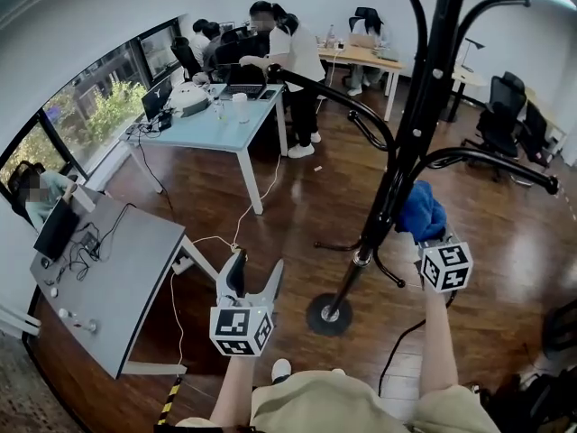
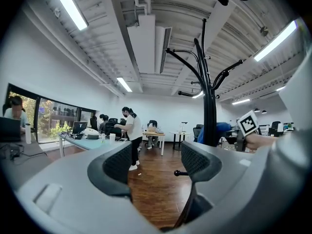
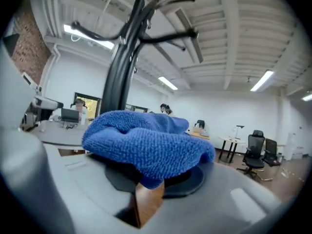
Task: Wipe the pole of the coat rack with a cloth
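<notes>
Dark wood floor (image 1: pixel 270 242), open office. Nearest, at 6 o'clock in the head view, the left hand-held gripper (image 1: pixel 254 278) hung with jaws apart and nothing between them; its own view (image 2: pixel 153 162) showed only floor through the gap.

At 4 o'clock the right hand-held gripper (image 1: pixel 431 234) was clamped on the blue cloth (image 1: pixel 420 210). The right gripper view had the cloth (image 3: pixel 146 140) bunched over both jaws (image 3: pixel 151 182).

The cloth sat on the 3 o'clock side of the coat rack pole (image 1: pixel 424 97), low down, below where the hook arms branch. It was touching or just beside the pole; I couldn't confirm contact. The round base (image 1: pixel 328 314) stood on the floor at 6 o'clock of the cloth.

My read: cloth in hand and at the pole, wipe stroke starting. The next move needs the cloth pressed on and run along the pole, clear of the hook arms. The free left could steady the rack.

Further out: grey worktop (image 1: pixel 117 278) at 8 o'clock, pale worktop (image 1: pixel 216 124) at 11 with people around it.

No readable writing or brands; the marker cubes showed patterns only.
</notes>
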Demonstrator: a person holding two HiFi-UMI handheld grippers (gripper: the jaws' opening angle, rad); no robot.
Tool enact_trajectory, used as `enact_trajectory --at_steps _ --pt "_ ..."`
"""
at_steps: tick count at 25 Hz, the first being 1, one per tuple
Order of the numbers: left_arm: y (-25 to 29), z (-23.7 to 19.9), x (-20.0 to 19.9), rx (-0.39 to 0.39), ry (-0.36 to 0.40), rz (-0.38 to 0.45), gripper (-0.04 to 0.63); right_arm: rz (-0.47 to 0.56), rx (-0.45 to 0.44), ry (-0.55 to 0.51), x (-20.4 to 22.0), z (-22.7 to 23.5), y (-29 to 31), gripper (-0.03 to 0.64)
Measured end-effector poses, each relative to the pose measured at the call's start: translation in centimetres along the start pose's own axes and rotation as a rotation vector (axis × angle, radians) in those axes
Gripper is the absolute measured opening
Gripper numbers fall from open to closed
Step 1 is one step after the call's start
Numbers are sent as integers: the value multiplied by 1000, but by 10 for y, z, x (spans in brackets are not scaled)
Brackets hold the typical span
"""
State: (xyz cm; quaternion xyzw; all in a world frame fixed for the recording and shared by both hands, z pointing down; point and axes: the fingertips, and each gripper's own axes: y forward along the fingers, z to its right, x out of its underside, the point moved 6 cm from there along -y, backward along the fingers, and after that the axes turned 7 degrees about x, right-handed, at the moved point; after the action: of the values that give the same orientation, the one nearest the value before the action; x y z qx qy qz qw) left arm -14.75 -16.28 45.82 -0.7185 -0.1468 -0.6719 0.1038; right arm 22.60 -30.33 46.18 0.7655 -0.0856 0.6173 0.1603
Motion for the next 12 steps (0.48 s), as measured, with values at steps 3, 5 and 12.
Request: enact_trajectory --at_steps 3,5,12 --pt "7 -2 0 30 -12 7 293 46 43 -23 -19 -11 -56 72" --pt "11 -1 1 48 -20 13 293 18 39 -94 -22 -30 -83 72" --pt "20 -1 4 98 -33 26 290 46 -108 -312 -63 -136 -92 72"
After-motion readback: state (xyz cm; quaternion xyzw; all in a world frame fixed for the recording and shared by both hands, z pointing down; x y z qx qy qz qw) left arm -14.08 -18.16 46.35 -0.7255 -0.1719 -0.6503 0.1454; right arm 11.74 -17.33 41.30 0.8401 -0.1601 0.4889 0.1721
